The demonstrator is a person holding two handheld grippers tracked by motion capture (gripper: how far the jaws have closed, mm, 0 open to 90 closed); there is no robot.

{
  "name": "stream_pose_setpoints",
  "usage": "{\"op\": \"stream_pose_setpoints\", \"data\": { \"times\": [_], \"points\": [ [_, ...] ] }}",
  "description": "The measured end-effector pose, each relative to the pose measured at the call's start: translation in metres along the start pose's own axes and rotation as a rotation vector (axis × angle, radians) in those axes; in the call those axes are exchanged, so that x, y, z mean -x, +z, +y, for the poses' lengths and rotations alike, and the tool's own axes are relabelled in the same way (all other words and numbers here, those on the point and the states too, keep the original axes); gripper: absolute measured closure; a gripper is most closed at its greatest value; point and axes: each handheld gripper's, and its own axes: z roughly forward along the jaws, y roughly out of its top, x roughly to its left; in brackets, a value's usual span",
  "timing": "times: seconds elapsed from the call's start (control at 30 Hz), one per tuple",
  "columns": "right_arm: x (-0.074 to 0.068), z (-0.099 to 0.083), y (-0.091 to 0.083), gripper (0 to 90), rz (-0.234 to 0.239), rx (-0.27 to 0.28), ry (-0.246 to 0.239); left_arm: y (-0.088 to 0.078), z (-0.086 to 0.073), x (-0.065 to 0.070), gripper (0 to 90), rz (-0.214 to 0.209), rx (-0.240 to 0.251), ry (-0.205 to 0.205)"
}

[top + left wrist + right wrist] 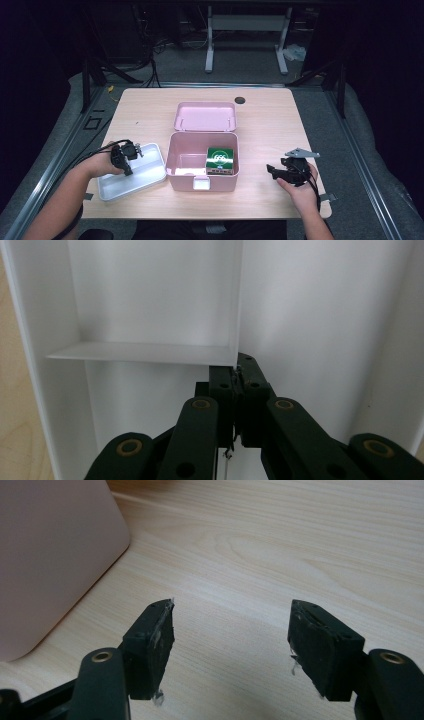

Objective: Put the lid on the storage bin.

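A white tray (150,176) lies at the table's front left. My left gripper (128,170) reaches down into it. In the left gripper view its jaws (235,375) stand together, pinched on a thin upright wall (239,300) inside the tray, where a cross wall meets it. An open pink box (200,186) stands in the middle with its lid (205,117) laid back. A green packet (220,160) sits in the box's right half. My right gripper (272,171) rests low over the table to the right of the box, open, with bare wood between its fingers (232,630).
The pink box's rounded corner (50,555) is close on the left in the right gripper view. The wooden table (270,130) has a dark round hole (240,100) at its far edge. Desk legs and cables stand beyond the table.
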Motion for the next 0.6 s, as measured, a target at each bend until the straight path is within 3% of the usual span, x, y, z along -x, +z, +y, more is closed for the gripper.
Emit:
{"op": "stream_pose_setpoints", "data": {
  "times": [0.37,0.6],
  "points": [
    [-0.0008,-0.0010,0.0024,34.3,0.012,-0.009,0.001,-0.0005,0.0027,-0.0012,88.9,-0.027,-0.025,0.011],
    [0.0006,-0.0021,0.0025,34.3,0.017,-0.012,0.011,-0.0041,-0.0021,-0.0028,89.1,-0.023,-0.025,0.009]
  ]
}}
